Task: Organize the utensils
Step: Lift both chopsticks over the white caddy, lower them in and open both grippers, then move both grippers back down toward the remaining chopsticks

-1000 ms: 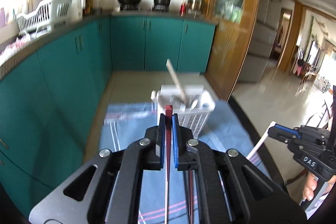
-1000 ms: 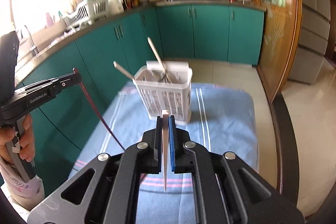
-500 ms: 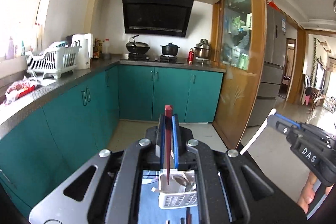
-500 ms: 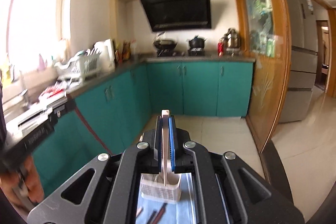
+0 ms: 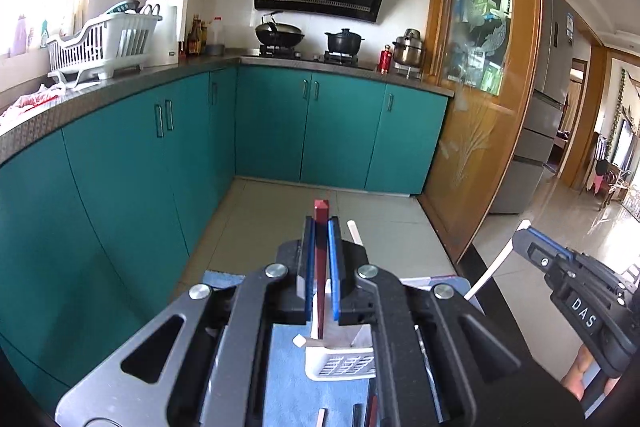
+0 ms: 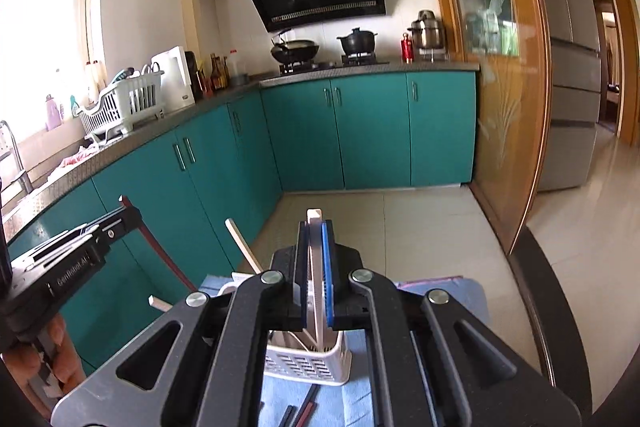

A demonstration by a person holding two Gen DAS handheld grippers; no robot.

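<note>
Left wrist: slim dark-red chopstick (image 5: 320,267) upright, pinched in left tongs (image 5: 321,227)

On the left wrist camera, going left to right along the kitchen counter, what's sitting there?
White slatted dish rack → dark sauce bottles → black wok → black lidded pot → small red bottle → steel pot.

Left black two-finger gripper (image 5: 321,227): blue pads, silver screws. Right black two-finger gripper (image 6: 314,227): blue pads, white "DAS" label.
</note>
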